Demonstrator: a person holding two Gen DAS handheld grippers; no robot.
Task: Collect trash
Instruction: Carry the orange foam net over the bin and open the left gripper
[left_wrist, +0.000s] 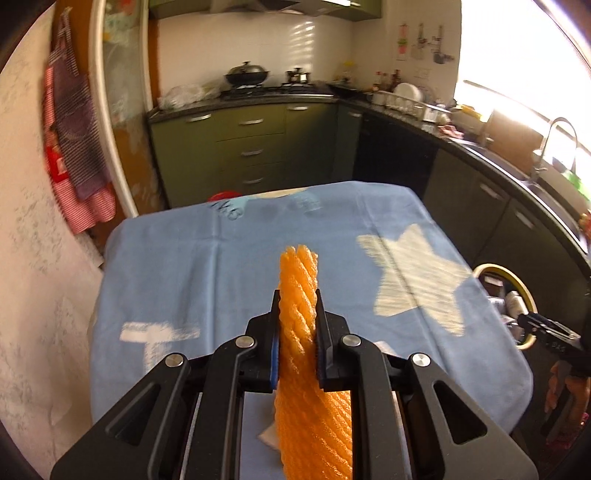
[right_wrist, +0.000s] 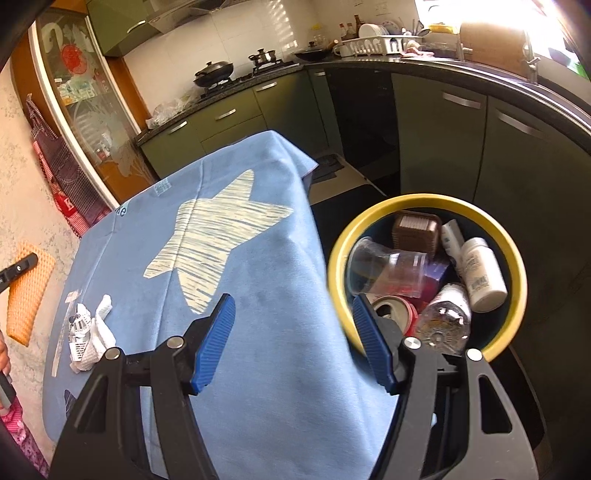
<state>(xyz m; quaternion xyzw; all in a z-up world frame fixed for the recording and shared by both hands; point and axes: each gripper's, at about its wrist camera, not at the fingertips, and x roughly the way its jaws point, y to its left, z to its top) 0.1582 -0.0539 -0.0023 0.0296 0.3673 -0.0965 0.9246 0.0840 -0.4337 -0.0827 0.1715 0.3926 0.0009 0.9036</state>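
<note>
My left gripper (left_wrist: 297, 314) is shut on an orange foam fruit net (left_wrist: 303, 332), held upright above the blue tablecloth (left_wrist: 207, 266). The net also shows at the left edge of the right wrist view (right_wrist: 26, 291). My right gripper (right_wrist: 291, 325) is open and empty, hovering over the table's right edge next to the yellow-rimmed trash bin (right_wrist: 517, 266). The bin holds a clear cup, white bottles, a can and a brown box. A crumpled white tissue with a foil wrapper (right_wrist: 86, 332) lies on the cloth at the left.
The table with the blue star-print cloth (right_wrist: 221, 229) stands in a kitchen. Green cabinets (left_wrist: 251, 147) and a dark counter with a stove, dish rack and sink run behind and to the right. Aprons (left_wrist: 74, 147) hang on the left wall.
</note>
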